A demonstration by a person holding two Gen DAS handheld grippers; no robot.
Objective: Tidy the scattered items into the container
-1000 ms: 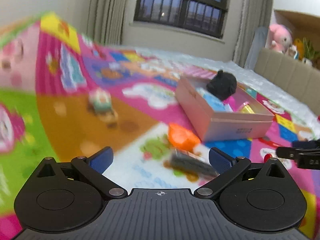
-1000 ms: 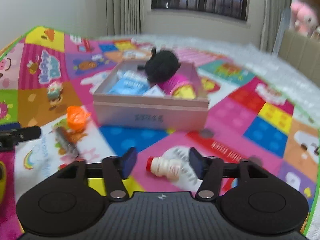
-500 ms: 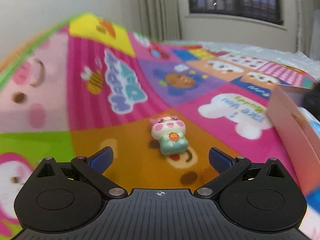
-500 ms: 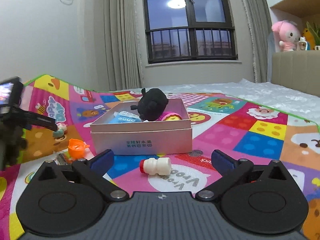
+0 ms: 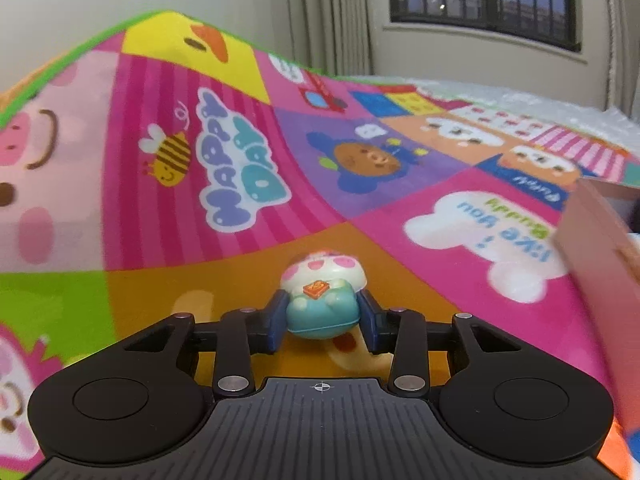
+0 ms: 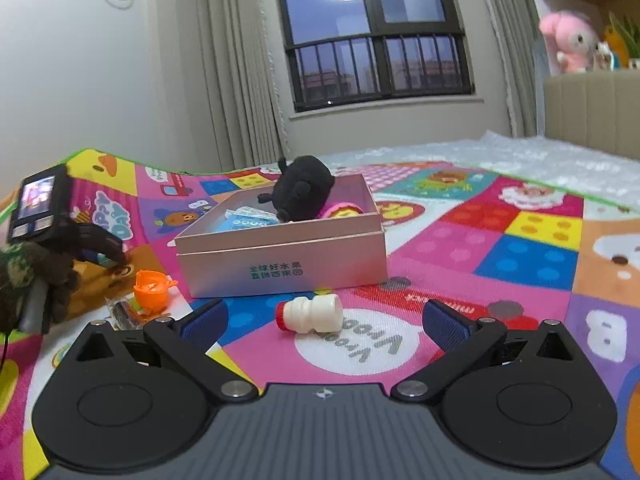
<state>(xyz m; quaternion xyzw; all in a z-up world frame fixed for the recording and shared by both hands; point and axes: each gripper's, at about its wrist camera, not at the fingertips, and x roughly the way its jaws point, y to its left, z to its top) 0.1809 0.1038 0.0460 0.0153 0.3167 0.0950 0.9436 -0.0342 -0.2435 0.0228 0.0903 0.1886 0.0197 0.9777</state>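
My left gripper (image 5: pixel 323 322) is shut on a small white-and-teal animal toy (image 5: pixel 322 300) that lies on the orange patch of the play mat. The pink box (image 6: pixel 280 254) stands mid-mat and holds a black plush (image 6: pixel 302 188), a blue packet and a pink-yellow item; its corner shows in the left wrist view (image 5: pixel 596 248). My right gripper (image 6: pixel 324 322) is open and empty, low over the mat. A small white bottle with a red cap (image 6: pixel 310 312) lies between its fingers, just ahead. An orange cup (image 6: pixel 152 286) and a dark wrapped item (image 6: pixel 122 312) lie left of the box.
The colourful play mat (image 6: pixel 500 248) covers the floor up to a wall with curtains and a barred window. A white bubbly sheet (image 6: pixel 540 152) lies at the far right. A beige headboard with plush toys (image 6: pixel 568 44) stands at the right. The left hand-held gripper (image 6: pixel 60 220) shows at the left.
My left gripper has moved forward to the animal toy and closed its fingers on it. My right gripper has stayed open and barely moved, with the white bottle still ahead of it.
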